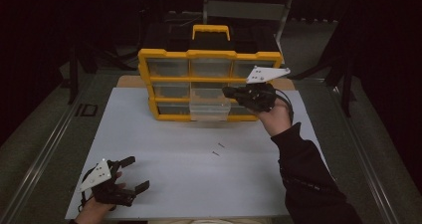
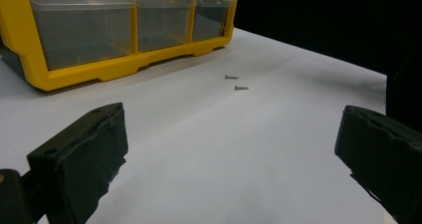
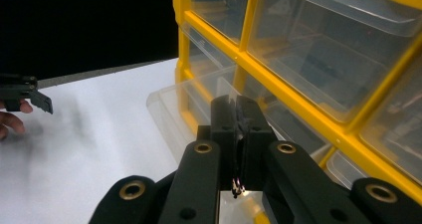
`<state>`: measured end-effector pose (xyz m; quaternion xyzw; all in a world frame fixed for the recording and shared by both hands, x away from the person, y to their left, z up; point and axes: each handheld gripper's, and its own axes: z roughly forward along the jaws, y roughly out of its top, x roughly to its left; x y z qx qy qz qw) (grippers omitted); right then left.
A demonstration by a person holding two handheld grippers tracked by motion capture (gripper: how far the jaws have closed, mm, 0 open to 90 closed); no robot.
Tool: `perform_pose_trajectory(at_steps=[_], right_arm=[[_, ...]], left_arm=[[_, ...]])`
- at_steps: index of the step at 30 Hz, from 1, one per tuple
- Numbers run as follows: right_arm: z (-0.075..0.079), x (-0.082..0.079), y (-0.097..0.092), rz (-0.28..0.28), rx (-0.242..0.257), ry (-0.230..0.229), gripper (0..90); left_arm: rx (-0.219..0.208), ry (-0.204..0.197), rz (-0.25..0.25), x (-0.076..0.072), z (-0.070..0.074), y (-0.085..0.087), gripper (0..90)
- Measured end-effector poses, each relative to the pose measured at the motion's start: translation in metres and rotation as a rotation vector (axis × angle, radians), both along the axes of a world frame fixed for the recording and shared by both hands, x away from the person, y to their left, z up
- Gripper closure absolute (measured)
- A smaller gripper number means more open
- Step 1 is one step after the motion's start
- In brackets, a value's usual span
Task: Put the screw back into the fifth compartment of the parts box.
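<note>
Up by the yellow box point(image 1: 169, 79), the right gripper point(image 3: 238, 115) had its jaws pressed together over the pulled-out drawer point(image 1: 209, 110), while two screws point(image 2: 236, 82) lay on the surface ahead of the left gripper point(image 2: 234, 154), whose jaws were spread.

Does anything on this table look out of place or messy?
Two small screws lie loose on the white table, in front of the yellow drawer organizer. Its bottom middle drawer is pulled out, unlike the others.
</note>
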<state>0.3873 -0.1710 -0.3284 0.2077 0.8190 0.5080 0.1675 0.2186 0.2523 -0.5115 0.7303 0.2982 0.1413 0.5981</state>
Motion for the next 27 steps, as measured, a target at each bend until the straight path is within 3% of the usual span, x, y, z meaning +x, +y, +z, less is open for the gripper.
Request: perform_pose_trajectory(at_steps=[13,27], right_arm=[[-0.012,0.018,0.018,0.022,-0.049,0.051,87.7],[-0.029,0.034,0.031,-0.002,-0.078,0.117,87.6]], left_arm=[[-0.001,-0.001,-0.002,0.0,0.0,0.0,1.2],[-0.001,-0.001,-0.003,0.0,0.0,0.0,1.2]])
